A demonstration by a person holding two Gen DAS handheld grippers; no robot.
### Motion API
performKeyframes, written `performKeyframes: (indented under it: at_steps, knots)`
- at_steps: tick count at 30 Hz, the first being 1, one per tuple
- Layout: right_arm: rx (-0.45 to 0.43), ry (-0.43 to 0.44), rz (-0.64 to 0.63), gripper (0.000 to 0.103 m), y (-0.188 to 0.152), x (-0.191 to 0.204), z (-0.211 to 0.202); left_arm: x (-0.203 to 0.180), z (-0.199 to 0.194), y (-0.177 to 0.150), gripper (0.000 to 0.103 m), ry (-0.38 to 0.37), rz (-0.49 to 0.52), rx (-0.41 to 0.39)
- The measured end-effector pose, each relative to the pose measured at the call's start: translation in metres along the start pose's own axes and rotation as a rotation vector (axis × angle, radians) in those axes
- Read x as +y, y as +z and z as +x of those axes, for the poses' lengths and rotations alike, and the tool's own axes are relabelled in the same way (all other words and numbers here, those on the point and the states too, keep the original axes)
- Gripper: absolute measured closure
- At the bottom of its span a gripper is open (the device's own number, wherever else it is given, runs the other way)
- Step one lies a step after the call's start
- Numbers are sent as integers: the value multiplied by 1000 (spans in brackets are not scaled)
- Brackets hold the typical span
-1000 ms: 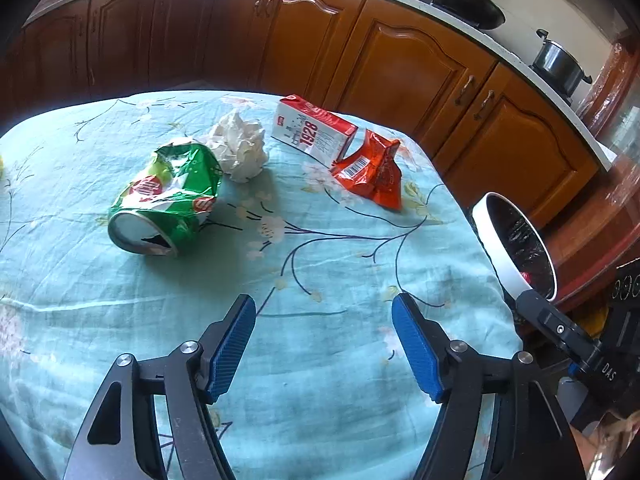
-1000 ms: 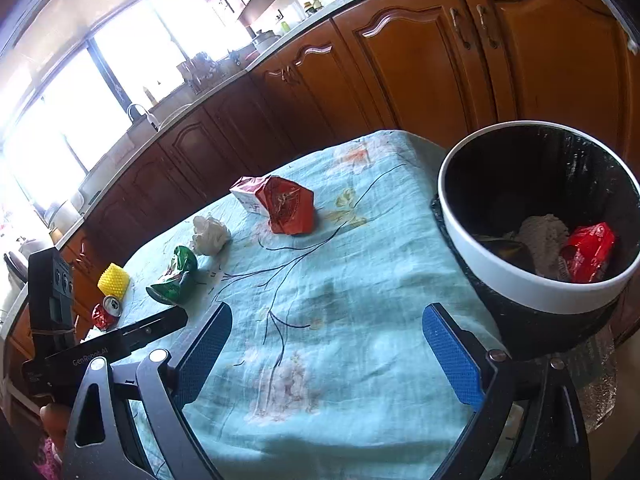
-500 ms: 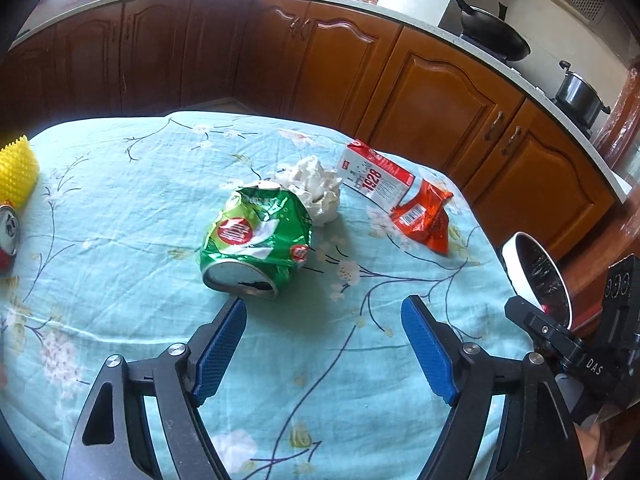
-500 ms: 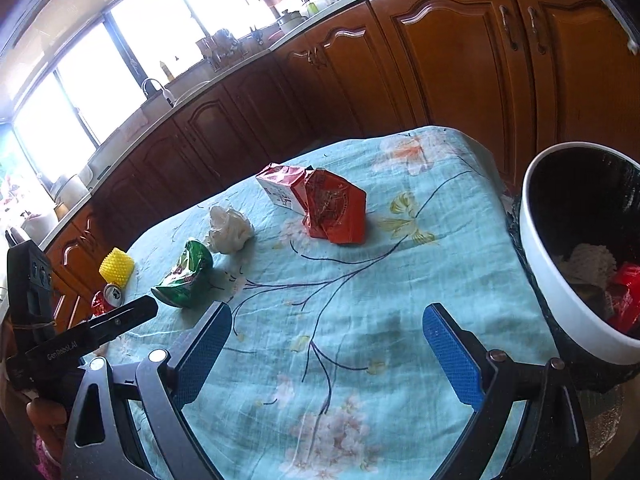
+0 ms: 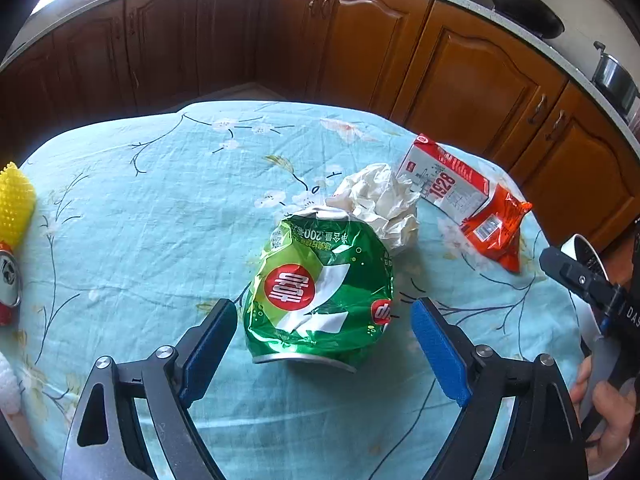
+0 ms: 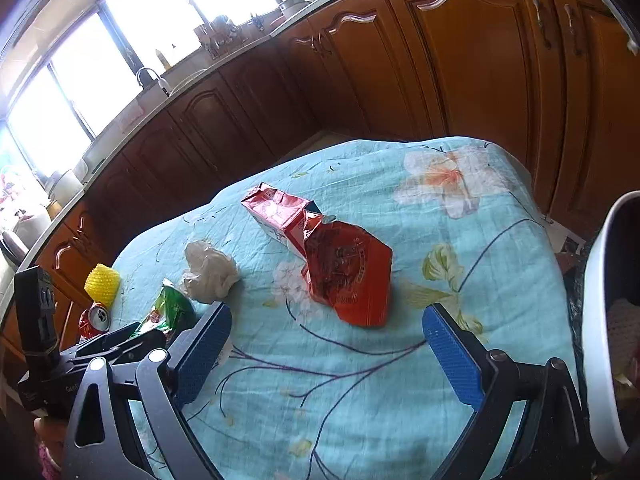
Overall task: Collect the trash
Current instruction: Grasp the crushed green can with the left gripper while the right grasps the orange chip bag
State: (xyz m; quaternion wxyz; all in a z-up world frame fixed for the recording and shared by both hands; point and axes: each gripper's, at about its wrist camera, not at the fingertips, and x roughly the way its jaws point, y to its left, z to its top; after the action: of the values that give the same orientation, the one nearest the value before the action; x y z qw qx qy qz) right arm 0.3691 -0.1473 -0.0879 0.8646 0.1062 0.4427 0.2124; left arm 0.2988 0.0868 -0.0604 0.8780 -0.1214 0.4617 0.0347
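A crushed green can lies on the blue flowered tablecloth. My left gripper straddles it with the jaws opening; a small gap shows between each blue pad and the can. Behind the can are a crumpled white paper, a red-and-white milk carton and an orange-red snack bag. My right gripper stands open just in front of the snack bag, with nothing between its pads. The carton, paper and green can also show there.
A white trash bin with rubbish inside stands off the table's right edge. A yellow spiky object and a red can sit at the table's left edge. Wooden kitchen cabinets ring the table. A person's hand holds the right gripper.
Both grippers moved across the table away from the bin. The left one now has the green can between its wider jaws. The snack bag now lies just ahead of the right gripper.
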Motion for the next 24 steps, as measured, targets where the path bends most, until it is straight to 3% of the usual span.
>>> performKeyframes:
  at_steps: [8,9,10,12,14,17,24]
  knots:
    - [39,-4,-8,7,13,-1,35,-3,25,8,16,-17,25,21]
    - [38,-9,-10,13,14,-2,36,-3,26,8,18,-13,31,17]
    - [37,-19,-14,20,13,-3,37,-4,27,8,25,-9,39,13]
    - [47,-34,-19,56,13,-4,37,-6,26,4,24,-10,56,7]
    - [43,-40,-25,57,11,-5,34,-11,23,0,25,-2,80,-10]
    - [30,-36,-35,73,7,-3,24,-18,15,-5,25,-9,94,-31]
    - [-6,1,-36,77,-10,1,-13,-31,-7,-19,25,-77,93,-55]
